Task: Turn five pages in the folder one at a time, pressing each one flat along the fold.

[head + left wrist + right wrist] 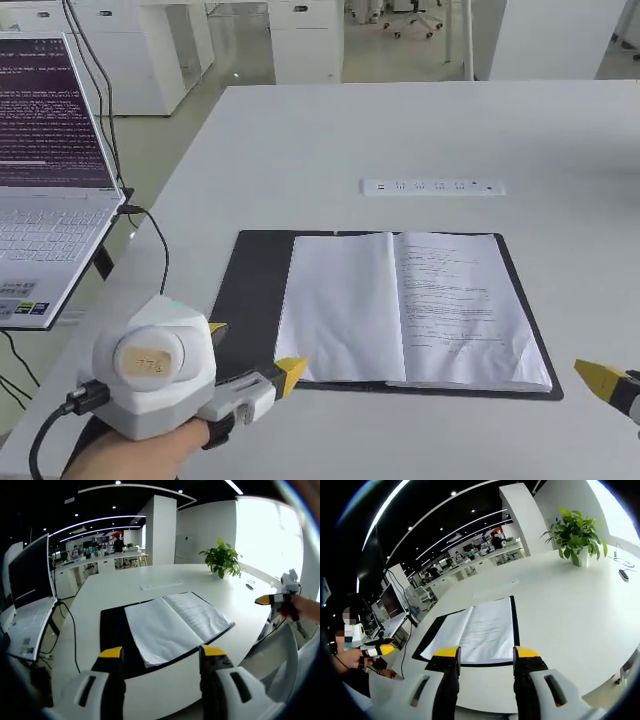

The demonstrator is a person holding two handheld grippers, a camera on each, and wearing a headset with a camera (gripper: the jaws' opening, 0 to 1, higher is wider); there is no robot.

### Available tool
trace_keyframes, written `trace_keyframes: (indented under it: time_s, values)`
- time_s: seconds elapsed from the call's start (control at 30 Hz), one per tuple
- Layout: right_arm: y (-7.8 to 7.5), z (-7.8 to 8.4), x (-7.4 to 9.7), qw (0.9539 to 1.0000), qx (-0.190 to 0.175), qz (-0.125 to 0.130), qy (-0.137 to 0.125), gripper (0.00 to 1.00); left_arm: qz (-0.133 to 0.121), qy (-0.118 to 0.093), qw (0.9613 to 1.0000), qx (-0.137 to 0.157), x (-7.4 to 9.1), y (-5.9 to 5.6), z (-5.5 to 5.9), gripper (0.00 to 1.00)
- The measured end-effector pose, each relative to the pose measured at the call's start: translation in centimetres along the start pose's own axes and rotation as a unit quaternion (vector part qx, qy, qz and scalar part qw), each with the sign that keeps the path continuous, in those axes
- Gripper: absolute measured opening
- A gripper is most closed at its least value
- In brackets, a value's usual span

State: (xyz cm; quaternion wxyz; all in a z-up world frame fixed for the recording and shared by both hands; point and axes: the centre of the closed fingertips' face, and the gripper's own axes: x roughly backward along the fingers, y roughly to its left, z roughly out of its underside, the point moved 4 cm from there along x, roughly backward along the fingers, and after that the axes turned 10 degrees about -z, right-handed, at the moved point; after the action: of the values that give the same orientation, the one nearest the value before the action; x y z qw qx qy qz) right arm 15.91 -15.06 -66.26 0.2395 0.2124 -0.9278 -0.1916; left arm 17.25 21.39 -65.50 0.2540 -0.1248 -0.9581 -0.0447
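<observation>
A black folder (250, 300) lies open on the white table, with a blank white page (340, 305) on the left and a printed page (455, 305) on the right. My left gripper (252, 350) hovers just off the folder's near left corner, its yellow-tipped jaws open and empty. Its own view shows the folder (165, 625) ahead of the left gripper (162, 652). My right gripper (486, 652) is also open and empty, short of the folder (480, 627). One of its yellow fingertips (600, 379) shows past the folder's near right corner.
An open laptop (50, 200) stands on a stand at the left with cables (150, 235) trailing off it. A white power strip (432, 186) lies beyond the folder. A potted plant (222, 560) sits at the table's far end.
</observation>
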Motion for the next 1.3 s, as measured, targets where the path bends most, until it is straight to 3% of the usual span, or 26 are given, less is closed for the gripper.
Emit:
trace_keyframes:
  time_s: [0.27,0.53,0.7,0.8,0.97,1.1,1.3]
  values:
    - [-0.4,0.0,-0.5,0.9999,0.007,-0.003,0.012,0.41,0.003,0.001,1.0,-0.003,-1.0,-0.8,-0.3,0.59]
    - [-1.0,0.8,-1.0,0.9992,0.012,-0.004,0.038,0.41,0.004,0.014,0.9999,-0.009,-2.0,-1.4,0.2,0.58]
    - [-1.3,1.3,-1.4,0.9985,0.016,-0.007,0.051,0.41,0.01,0.026,0.9995,-0.017,-3.2,-2.4,0.8,0.57]
    - [-1.4,1.4,-1.6,0.9984,0.016,-0.008,0.054,0.41,0.021,0.029,0.999,-0.025,-4.2,-3.6,0.8,0.57]
    - [-1.6,1.8,-2.0,0.9983,0.01,-0.01,0.057,0.41,0.052,0.037,0.9972,-0.04,-6.2,-6.7,0.8,0.57]
    - [-1.8,2.4,-2.3,0.9978,0.005,-0.012,0.065,0.41,0.082,0.047,0.9938,-0.058,-8.0,-9.9,1.1,0.57]
    - [-1.9,3.0,-3.0,0.9974,0.002,-0.021,0.069,0.4,0.119,0.039,0.9886,-0.083,-10.5,-14.3,1.0,0.53]
